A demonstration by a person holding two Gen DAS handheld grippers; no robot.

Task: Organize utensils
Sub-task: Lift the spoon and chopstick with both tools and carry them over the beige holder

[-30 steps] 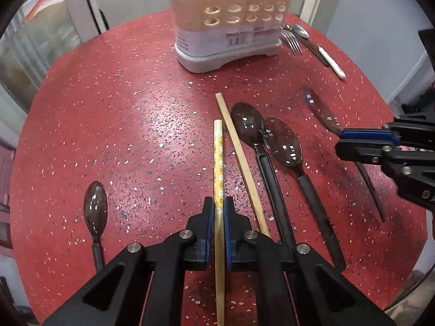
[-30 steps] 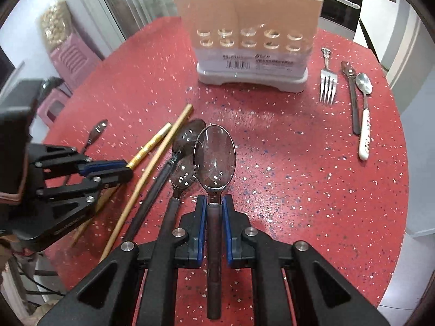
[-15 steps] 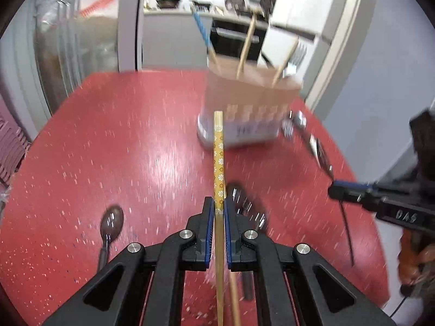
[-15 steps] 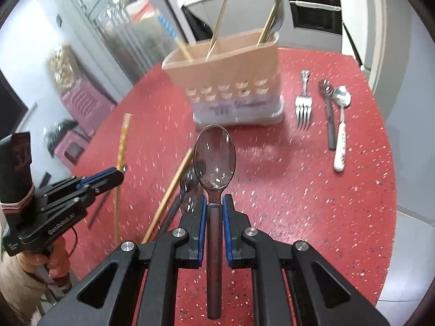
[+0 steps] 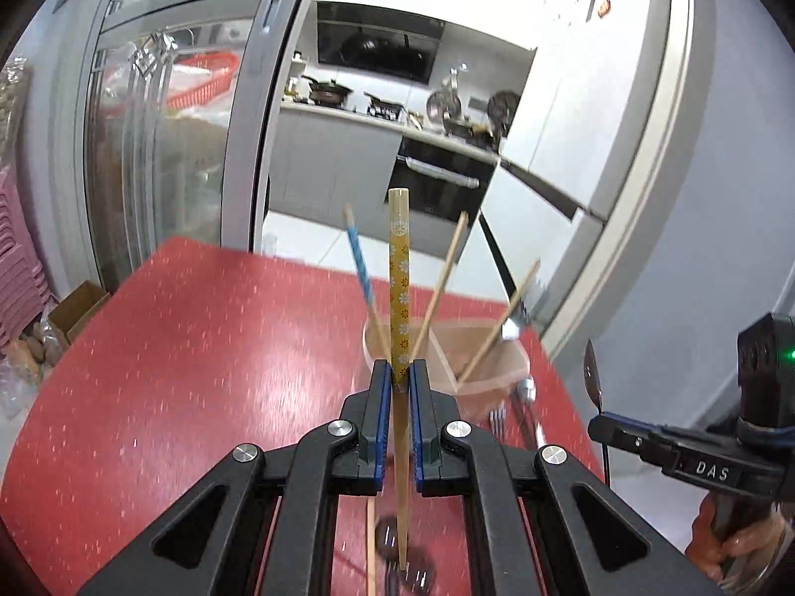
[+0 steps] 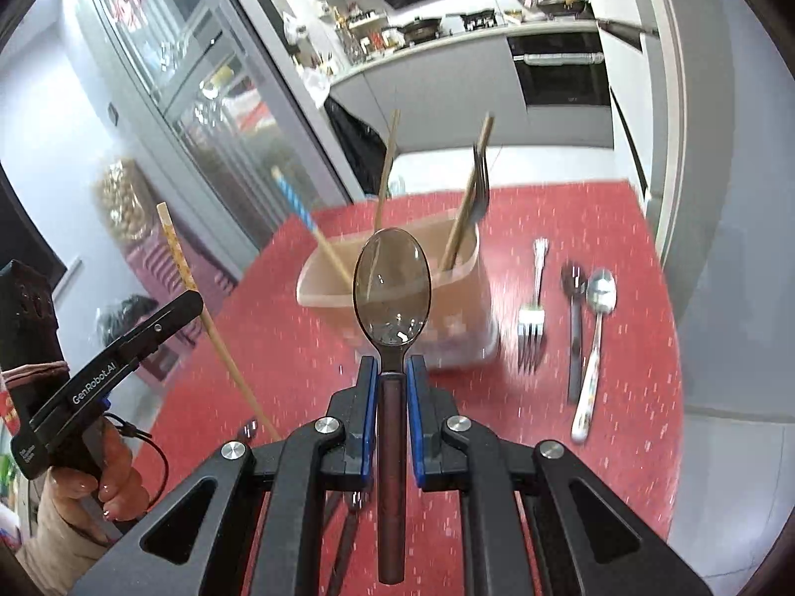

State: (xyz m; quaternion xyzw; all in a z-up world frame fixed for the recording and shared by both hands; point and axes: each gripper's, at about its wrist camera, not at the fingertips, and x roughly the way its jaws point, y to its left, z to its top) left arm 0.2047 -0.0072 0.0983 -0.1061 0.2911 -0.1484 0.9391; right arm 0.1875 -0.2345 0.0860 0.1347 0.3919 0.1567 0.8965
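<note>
Both views bright, even indoor light, colours clean; heavy fisheye, straight door frames bow outward, black vignette fills the corners; left wrist view: table [image 5: 198, 347] streaked with motion blur, holder [image 5: 492, 362] smeared, chopstick [image 5: 400, 298] in the jaws sharp, kitchen behind fairly crisp, glare on glass door [image 5: 164, 149]; right wrist view: spoon [image 6: 391, 288] sharp, its bowl mirrors the room with bright spots; holder [image 6: 447, 298] and fork [image 6: 531, 318] soft with blur; table [image 6: 621, 347] specks drawn into streaks; shadows faint; cabinet glass [image 6: 223, 114] throws reflections.
</note>
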